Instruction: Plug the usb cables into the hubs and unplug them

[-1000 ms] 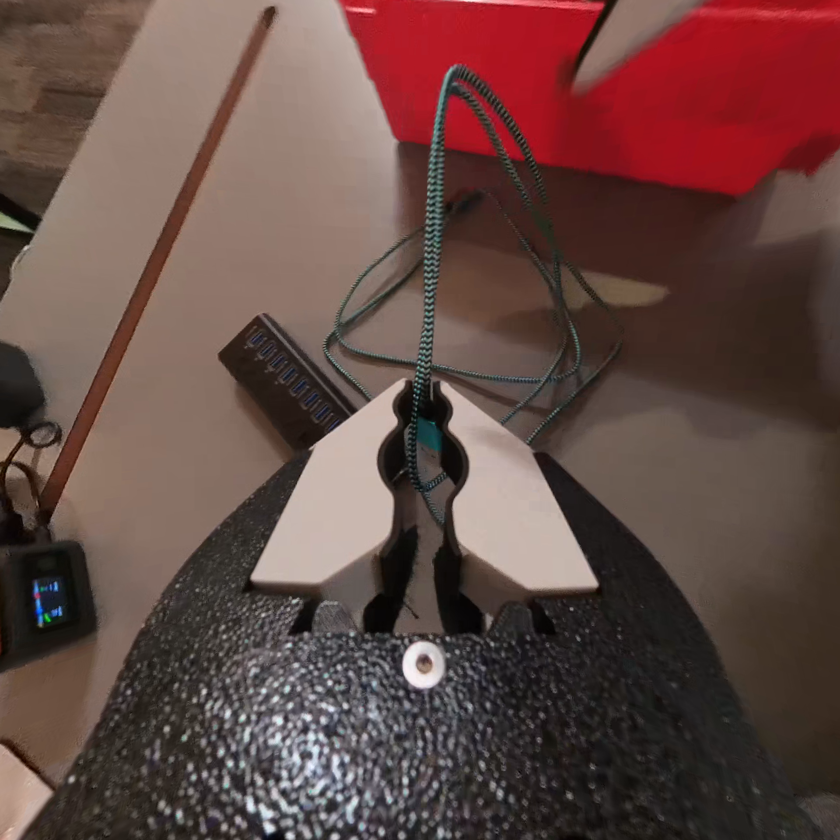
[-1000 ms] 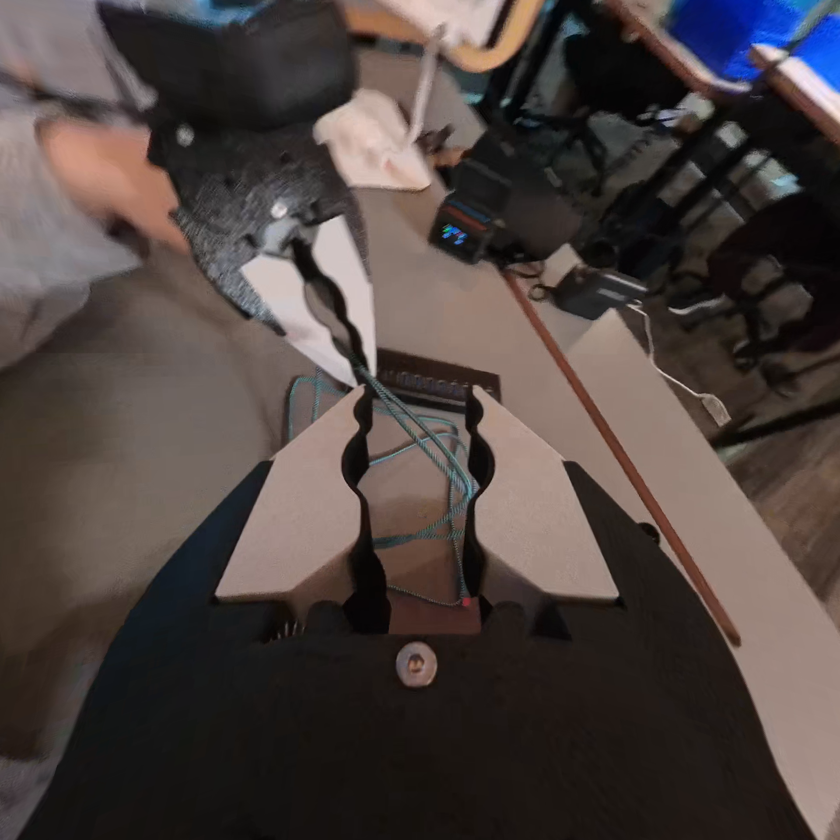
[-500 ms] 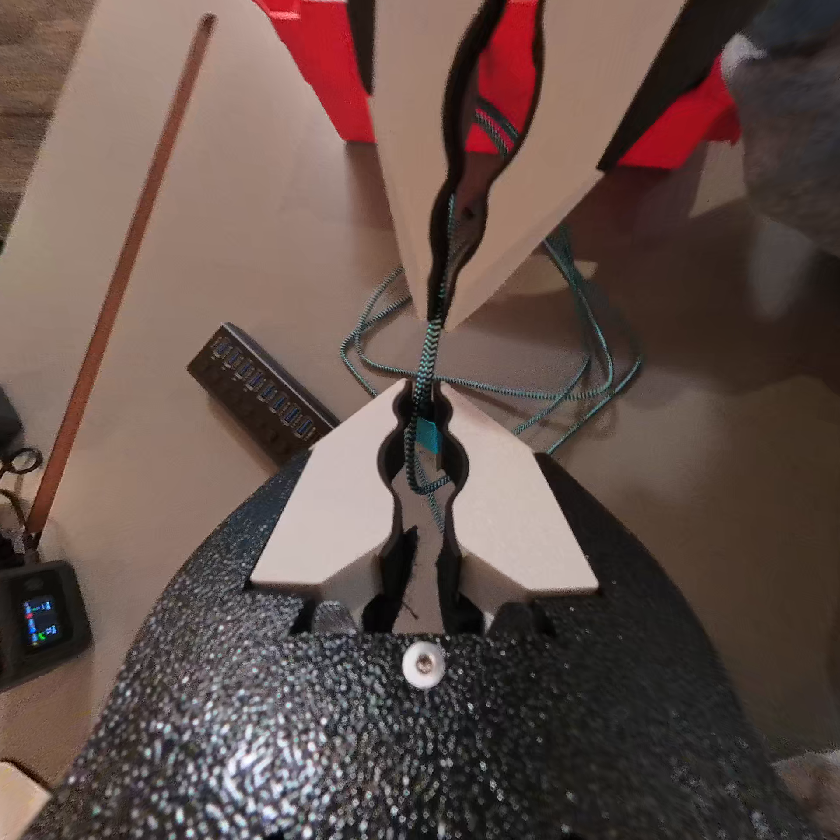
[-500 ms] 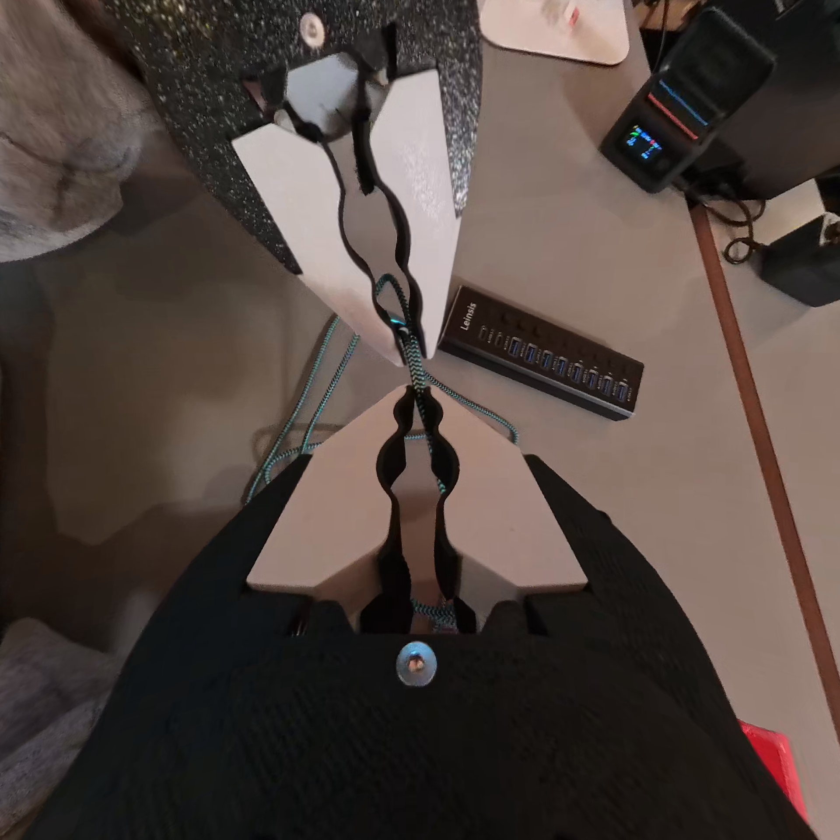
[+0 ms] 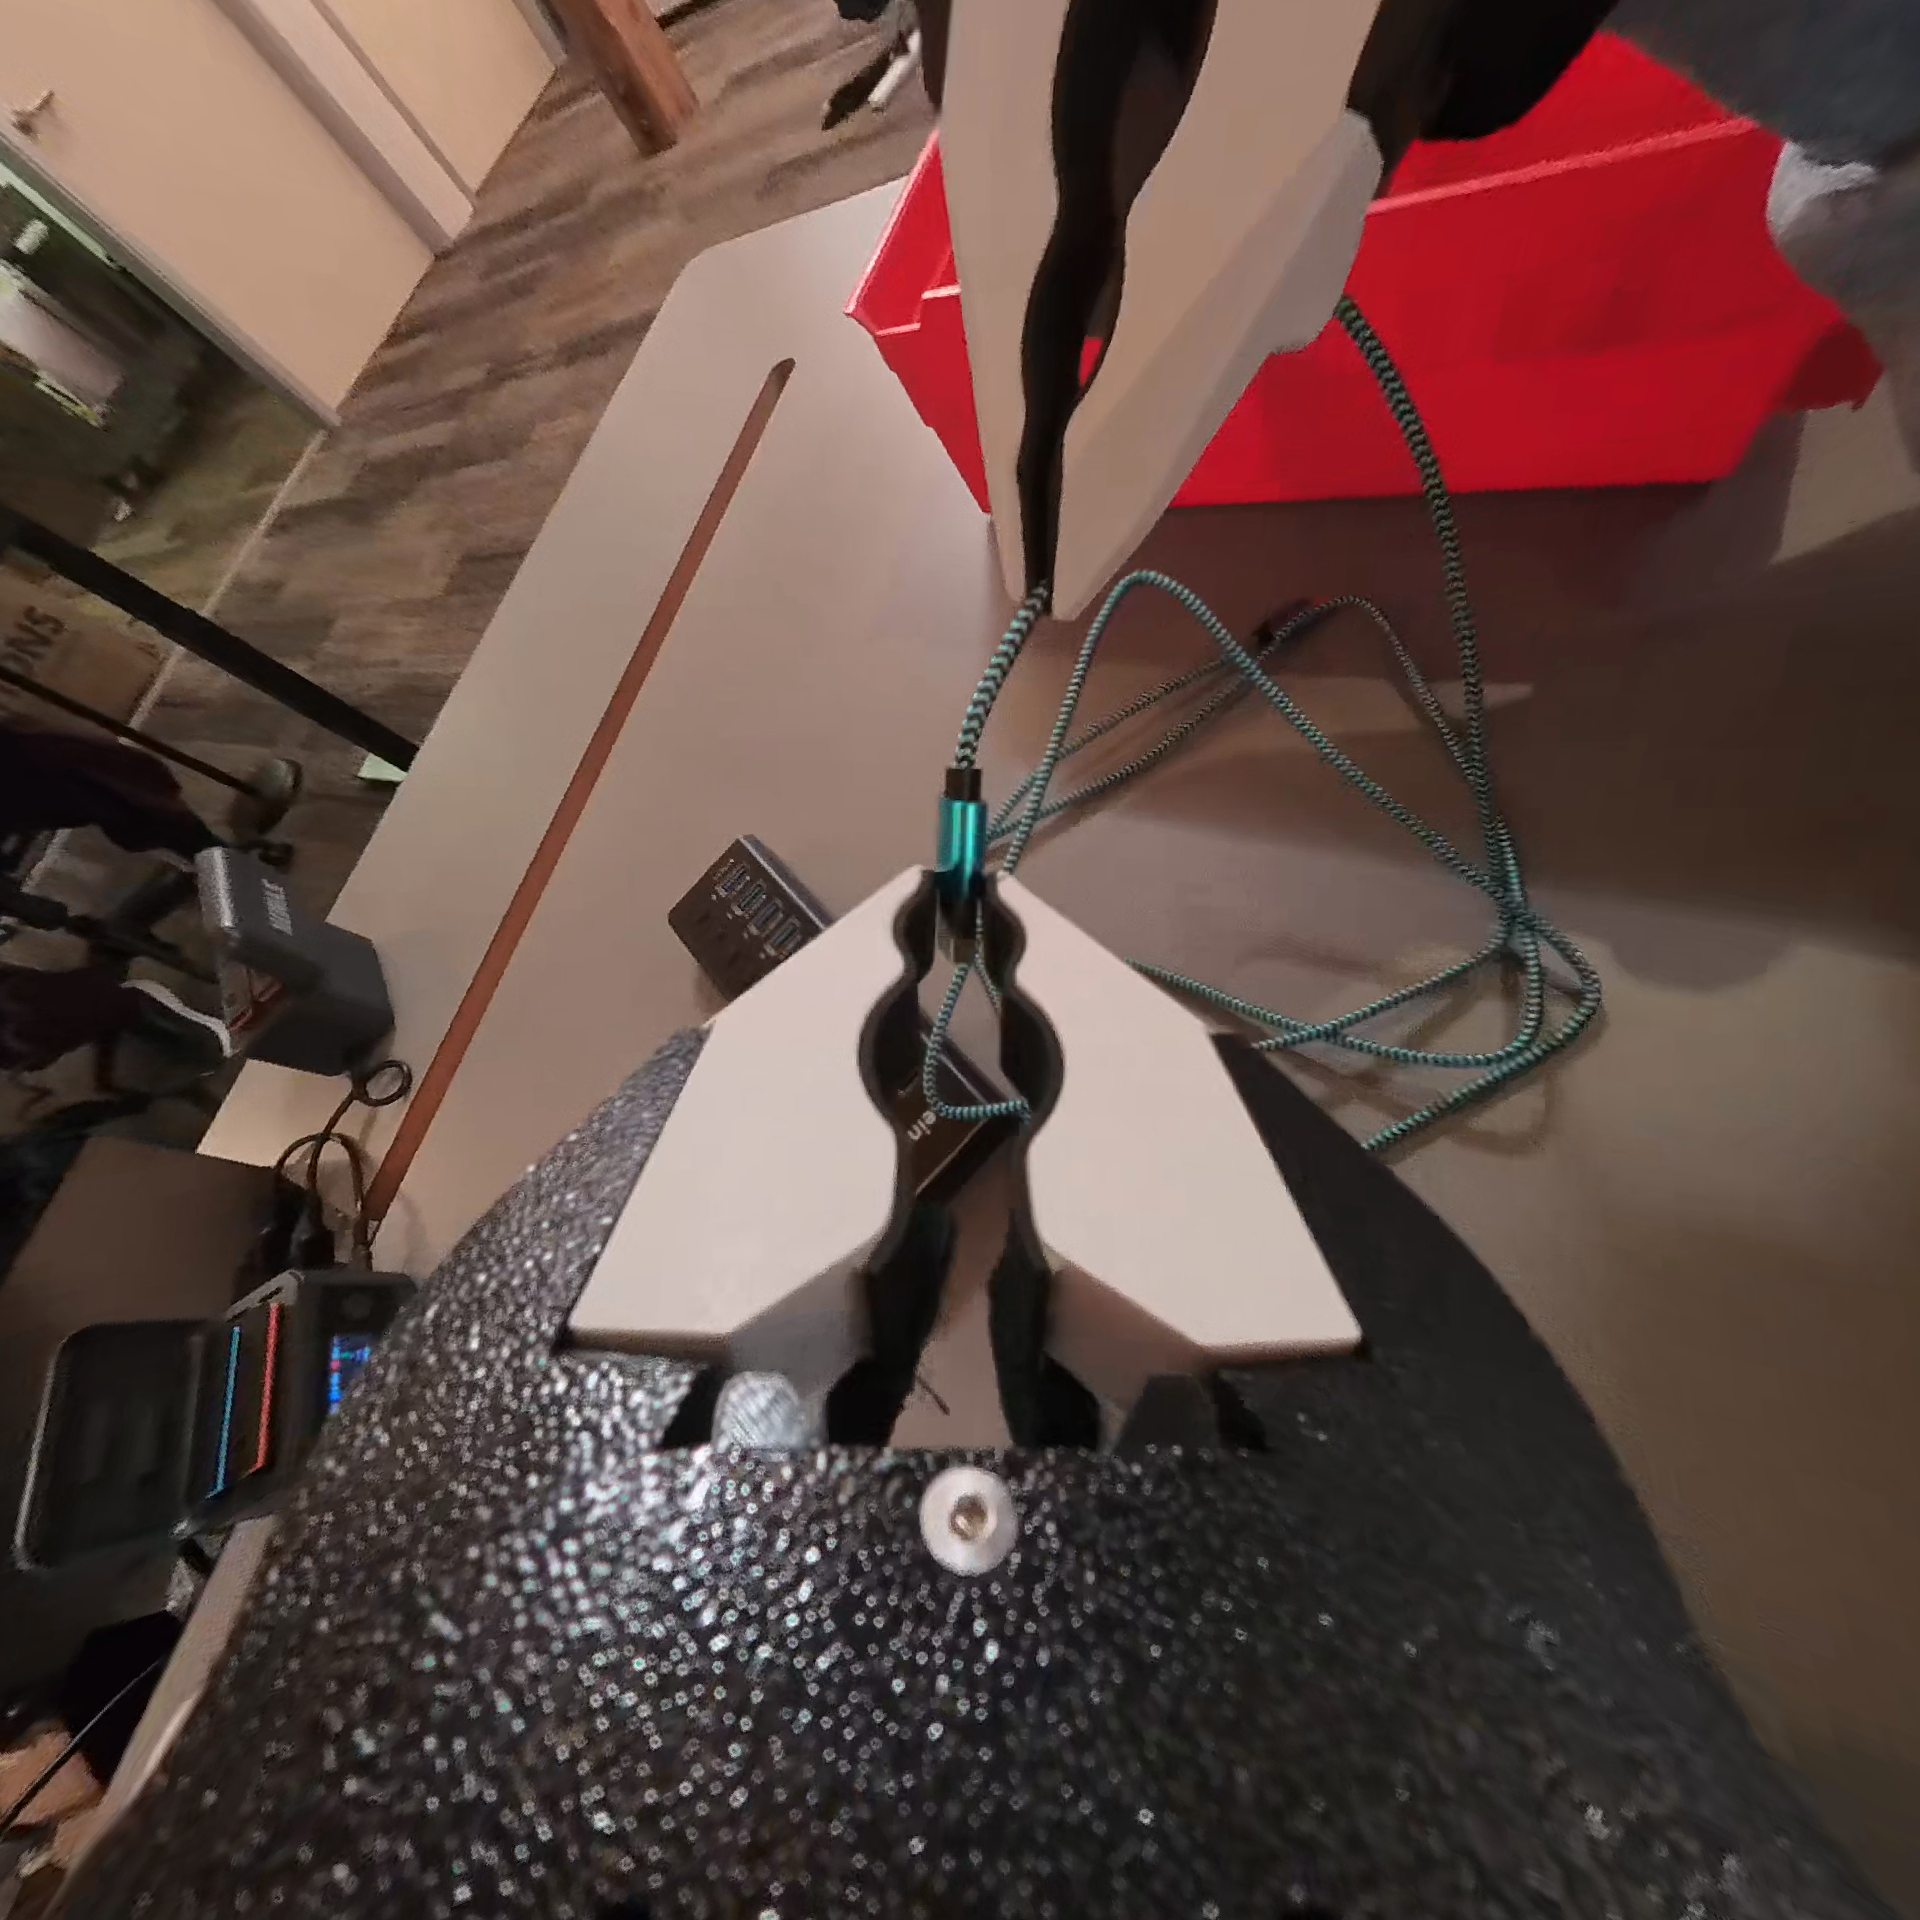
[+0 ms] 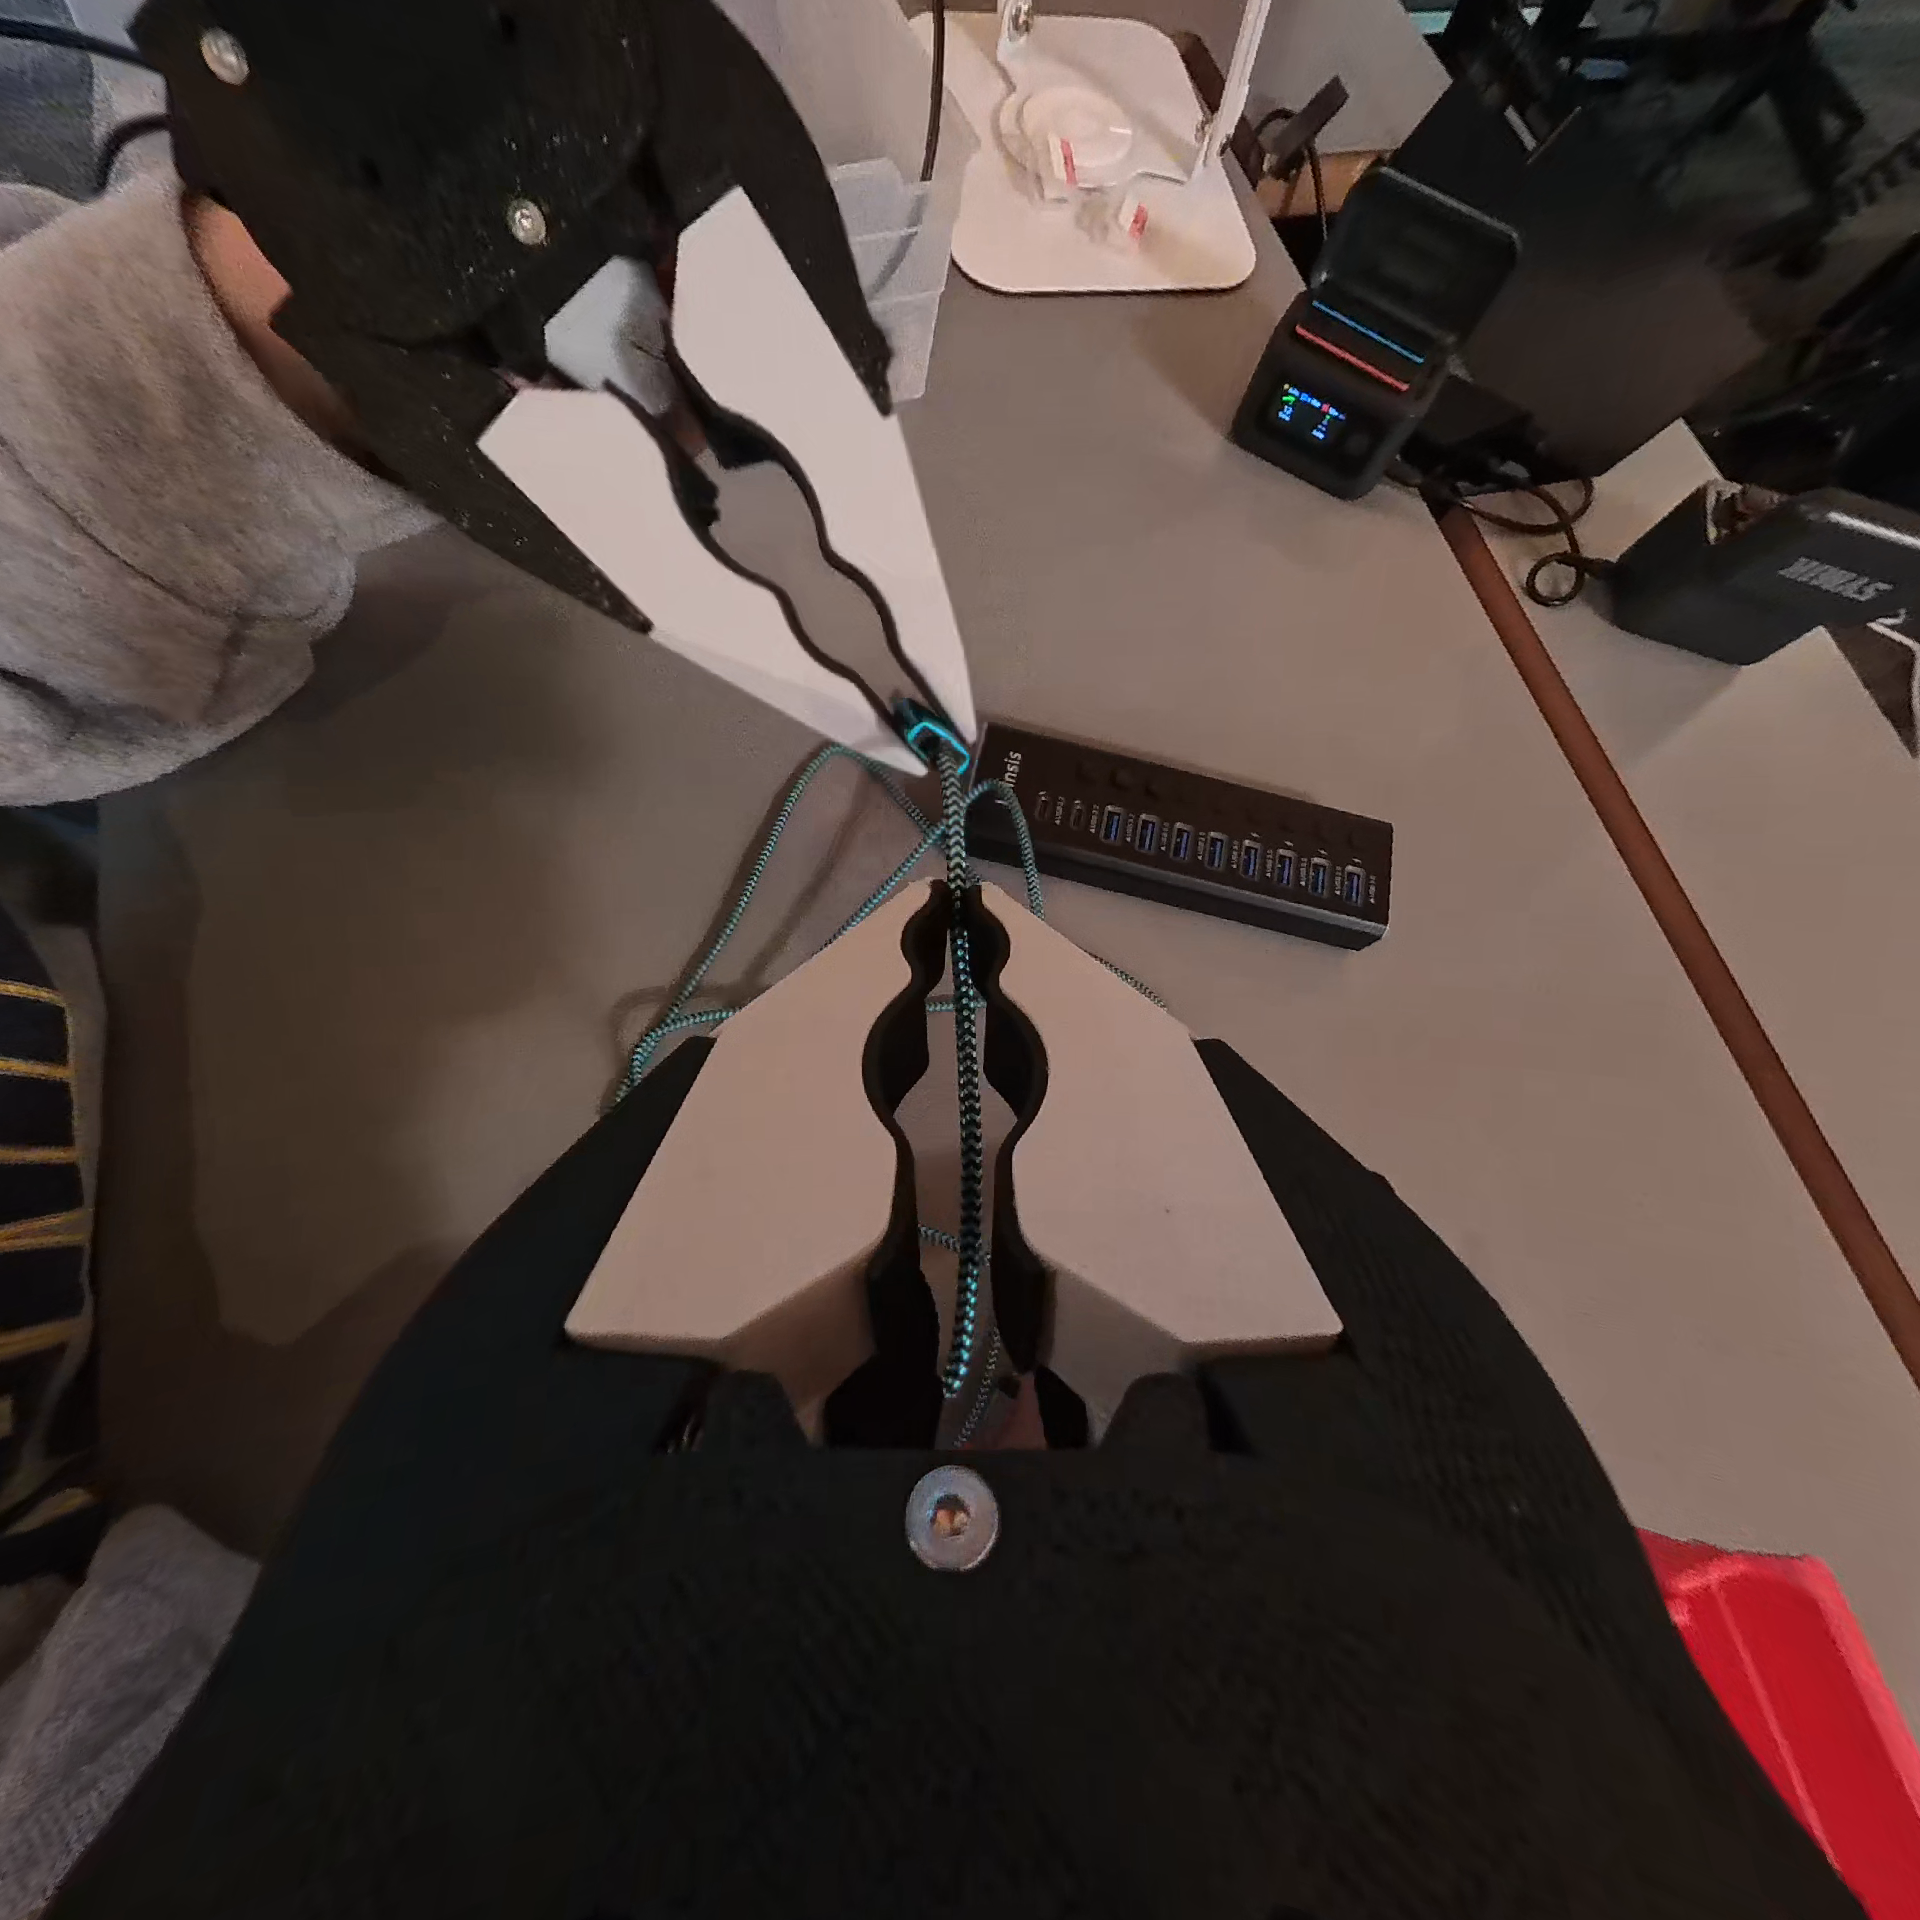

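Half a second on, the teal braided USB cable (image 5: pixel 992 686) has slid through the left gripper (image 5: pixel 961 894), whose tips at frame centre now clench the teal plug housing (image 5: pixel 958 836) rather than the cord behind it. The right gripper (image 6: pixel 958 896) remains clamped on the cord just behind the plug, so the two tools hold a short taut stretch between them, seemingly a regrasp to get the connector seated for insertion.

The rest of the cable lies in loose loops on the grey table (image 5: pixel 1351 1351), right of centre in the left wrist view. The black multi-port USB hub (image 6: pixel 1184 836) lies flat just beyond and below the held plug, nothing plugged into it.

Only the right wrist view shows the hub's full row of blue ports (the left view hides most of it behind its own fingers (image 5: pixel 748 1143)) and a small black device with a lit screen (image 6: pixel 1351 343) at upper right. Only the left view shows the red bin (image 5: pixel 1507 343) at the table's far edge, upper right.
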Demonstrator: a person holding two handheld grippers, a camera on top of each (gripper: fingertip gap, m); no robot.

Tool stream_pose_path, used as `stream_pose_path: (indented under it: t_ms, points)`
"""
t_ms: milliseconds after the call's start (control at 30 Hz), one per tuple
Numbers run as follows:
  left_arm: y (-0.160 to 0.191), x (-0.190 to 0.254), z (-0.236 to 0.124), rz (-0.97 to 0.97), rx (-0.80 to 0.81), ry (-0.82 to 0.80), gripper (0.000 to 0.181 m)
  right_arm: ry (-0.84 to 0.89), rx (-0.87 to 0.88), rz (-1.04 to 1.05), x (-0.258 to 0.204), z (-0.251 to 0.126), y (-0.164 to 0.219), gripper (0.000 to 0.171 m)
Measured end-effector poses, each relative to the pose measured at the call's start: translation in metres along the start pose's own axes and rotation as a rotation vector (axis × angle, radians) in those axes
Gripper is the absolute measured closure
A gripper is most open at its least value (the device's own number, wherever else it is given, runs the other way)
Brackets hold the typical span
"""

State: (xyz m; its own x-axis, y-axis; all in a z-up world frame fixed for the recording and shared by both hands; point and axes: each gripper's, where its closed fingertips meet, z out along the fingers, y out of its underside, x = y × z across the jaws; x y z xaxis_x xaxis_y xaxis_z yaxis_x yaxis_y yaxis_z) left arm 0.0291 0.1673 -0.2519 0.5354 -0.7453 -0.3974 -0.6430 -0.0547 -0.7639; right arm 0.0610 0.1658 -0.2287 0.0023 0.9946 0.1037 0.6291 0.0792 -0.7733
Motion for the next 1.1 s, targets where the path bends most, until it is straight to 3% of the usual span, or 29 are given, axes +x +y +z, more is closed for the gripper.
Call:
stream_pose_path:
  t_ms: [33, 167, 300, 400, 600, 733, 767, 900, 1000, 1100]
  points:
    - [-0.001, -0.001, -0.001, 0.007, 0.015, -0.006, 0.175, -0.002, 0.003, 0.004, 0.0, -0.001, 0.0, 0.17]
    - [-0.001, 0.002, -0.003, -0.064, 0.032, 0.046, 0.177, 0.004, 0.035, -0.029, 0.0, 0.0, -0.004, 0.151]
    - [-0.019, 0.01, -0.012, -0.284, 0.192, 0.22, 0.177, 0.003, 0.134, -0.08, -0.006, 0.0, -0.024, 0.133]
    - [-0.029, 0.015, -0.021, -0.359, 0.287, 0.323, 0.177, -0.073, 0.171, -0.079, -0.016, 0.003, -0.03, 0.137]
    - [-0.037, 0.031, -0.023, -0.278, 0.303, 0.379, 0.177, -0.196, 0.197, -0.113, -0.037, 0.006, -0.034, 0.165]
    - [-0.037, 0.017, -0.019, -0.331, 0.326, 0.286, 0.173, -0.136, 0.196, -0.105, -0.028, 0.005, -0.036, 0.167]
    - [-0.031, 0.007, -0.015, -0.363, 0.302, 0.216, 0.161, -0.113, 0.183, -0.081, -0.022, 0.005, -0.034, 0.167]
    - [0.031, -0.031, 0.007, -0.466, 0.067, -0.096, 0.124, -0.021, 0.136, 0.068, 0.005, 0.008, -0.024, 0.167]
    - [0.066, -0.032, 0.023, -0.535, -0.03, -0.187, 0.113, 0.008, 0.126, 0.274, 0.023, 0.017, -0.019, 0.167]
    - [0.093, -0.025, 0.043, -0.529, -0.122, -0.193, 0.106, -0.092, 0.186, 0.491, 0.025, 0.026, -0.023, 0.167]
